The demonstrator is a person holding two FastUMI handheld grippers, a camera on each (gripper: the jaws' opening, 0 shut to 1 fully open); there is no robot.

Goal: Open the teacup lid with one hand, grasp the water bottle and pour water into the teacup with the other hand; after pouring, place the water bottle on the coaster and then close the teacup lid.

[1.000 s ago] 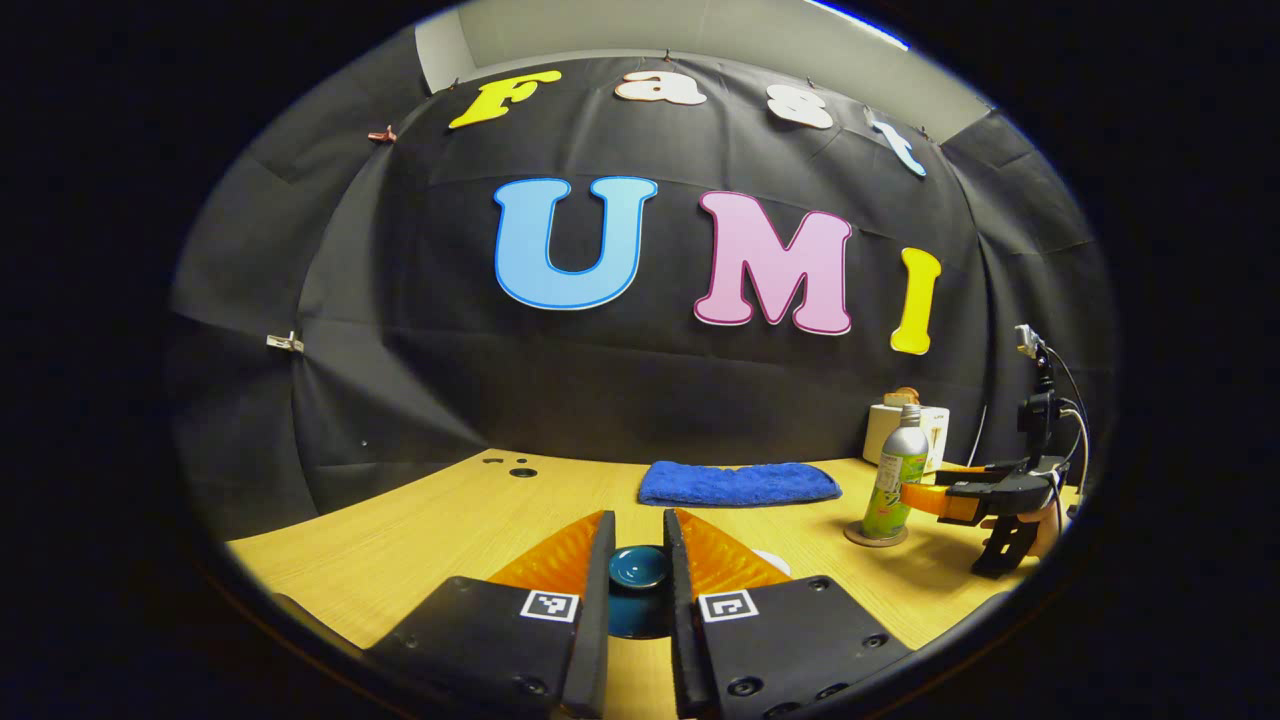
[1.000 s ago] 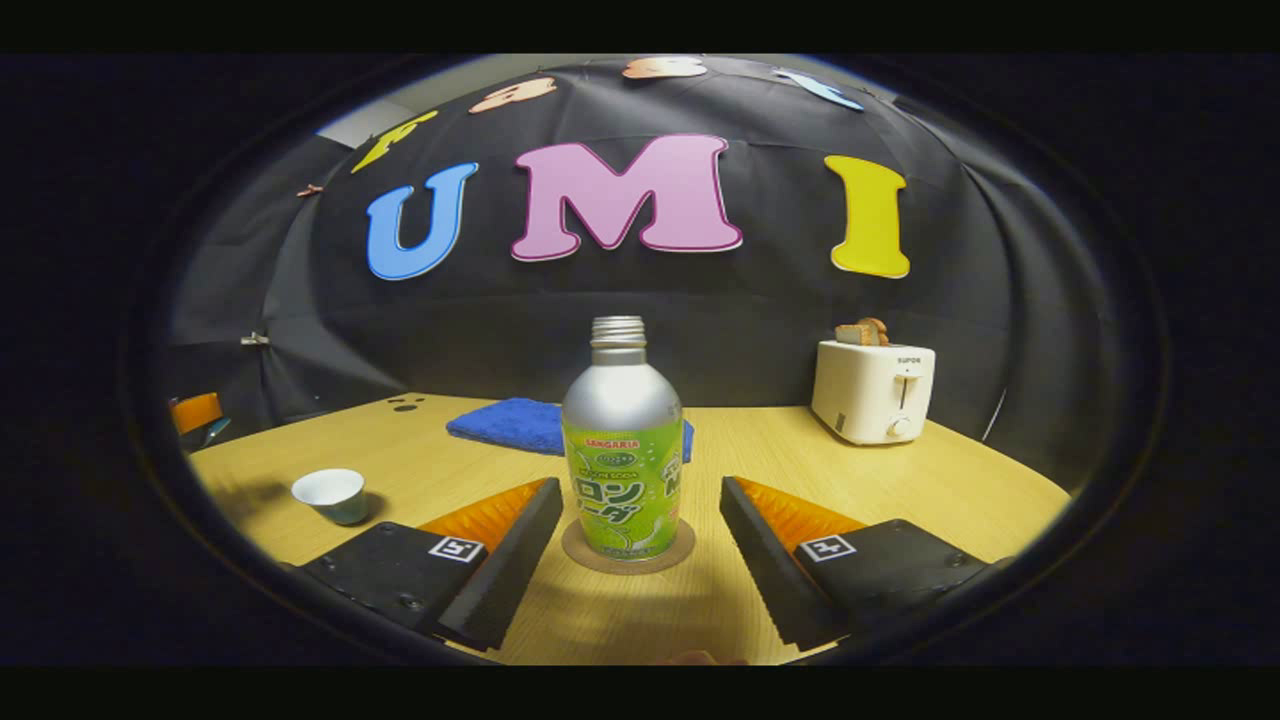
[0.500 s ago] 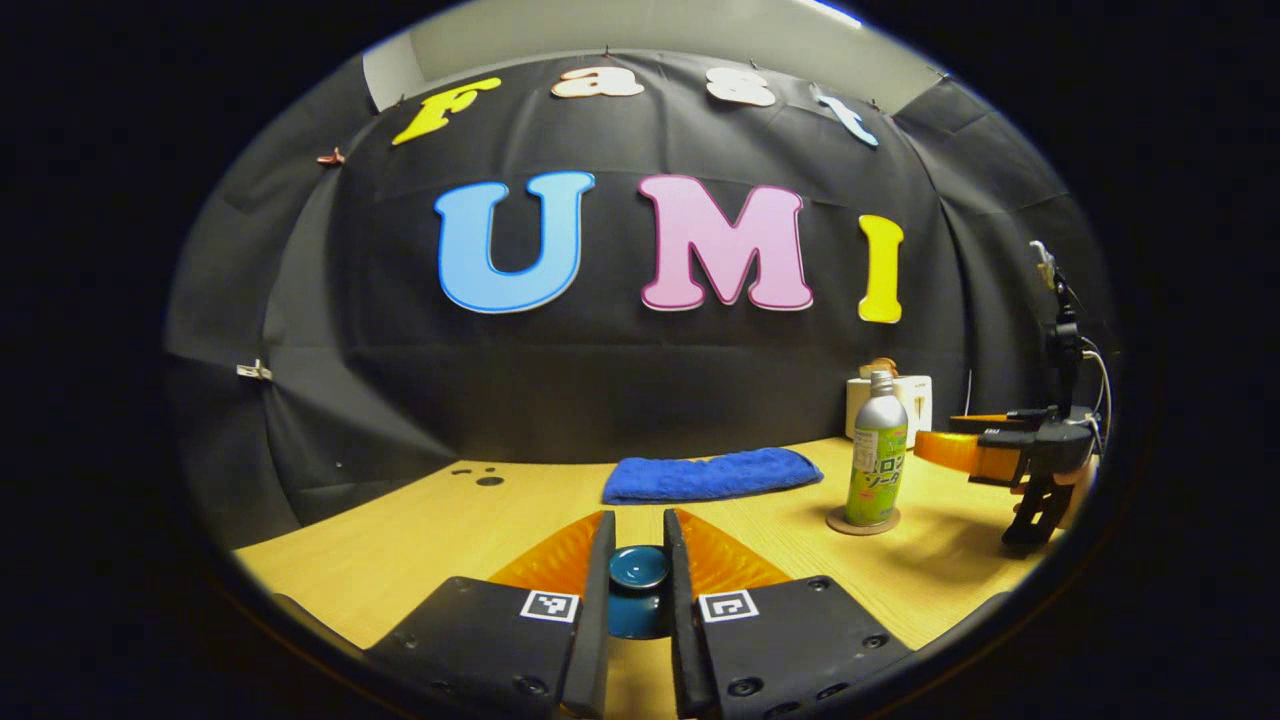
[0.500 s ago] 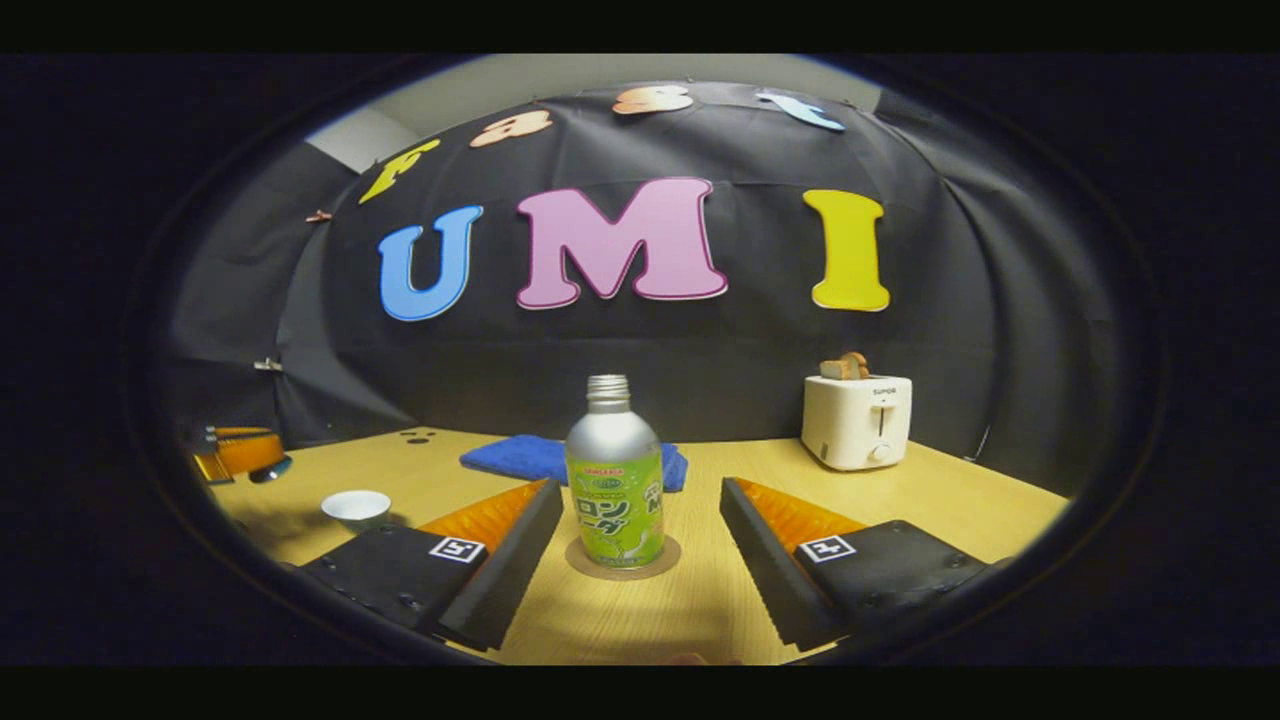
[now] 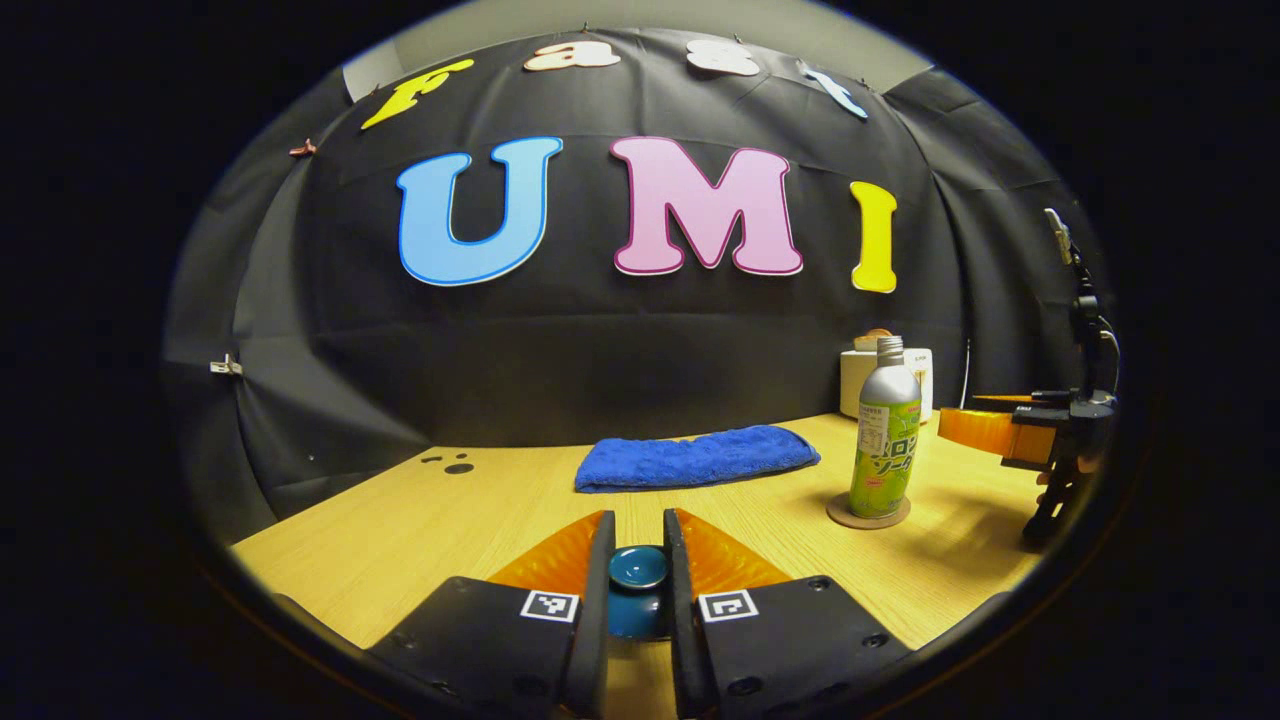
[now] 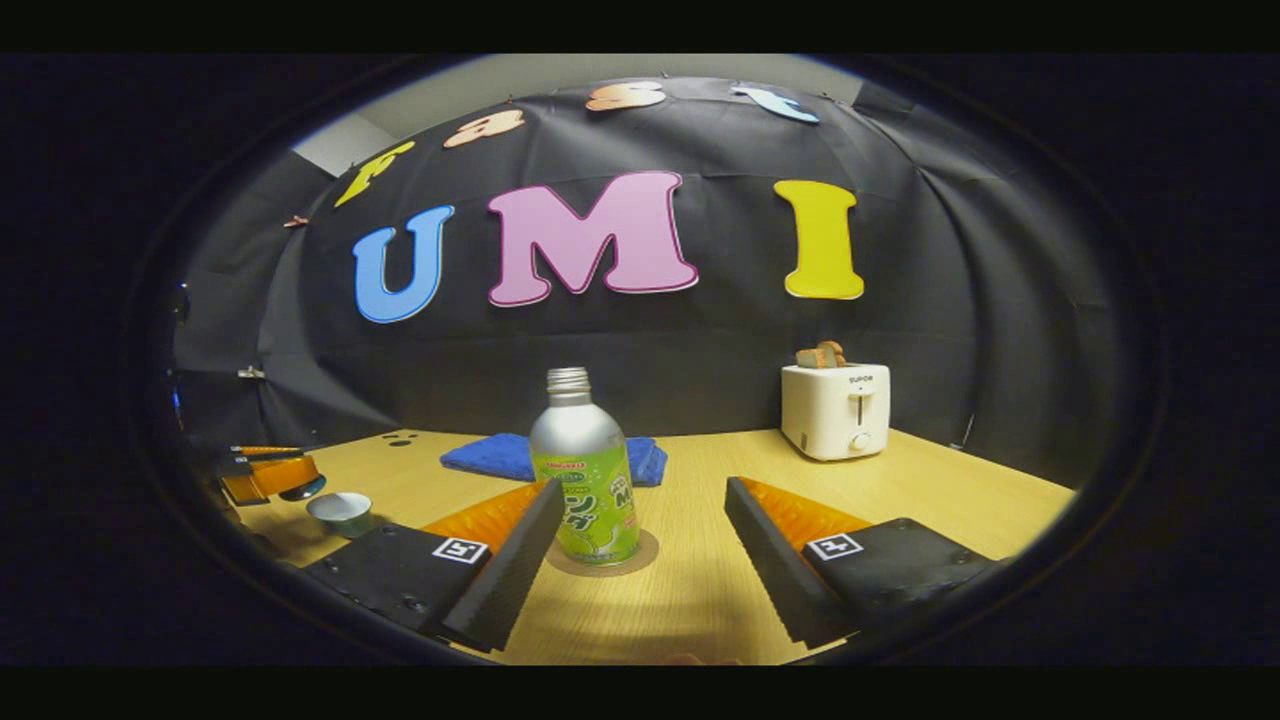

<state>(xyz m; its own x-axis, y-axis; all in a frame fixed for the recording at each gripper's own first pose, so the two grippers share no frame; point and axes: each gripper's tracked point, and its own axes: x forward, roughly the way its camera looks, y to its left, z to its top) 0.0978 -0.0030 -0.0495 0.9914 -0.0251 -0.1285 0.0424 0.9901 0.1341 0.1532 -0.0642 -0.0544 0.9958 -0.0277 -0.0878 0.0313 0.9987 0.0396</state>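
We held the teacup lid (image 5: 638, 568) clenched in our left gripper (image 5: 637, 590); our right gripper (image 6: 640, 545) stood released behind the water bottle (image 6: 584, 480), and a careless sweep could topple it

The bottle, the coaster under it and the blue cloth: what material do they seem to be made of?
The bottle looks like matte silver metal with a glossy green printed label. The coaster, round and tan, could be cork or wood; I cannot tell which. The blue cloth looks like soft, fuzzy towel fabric.
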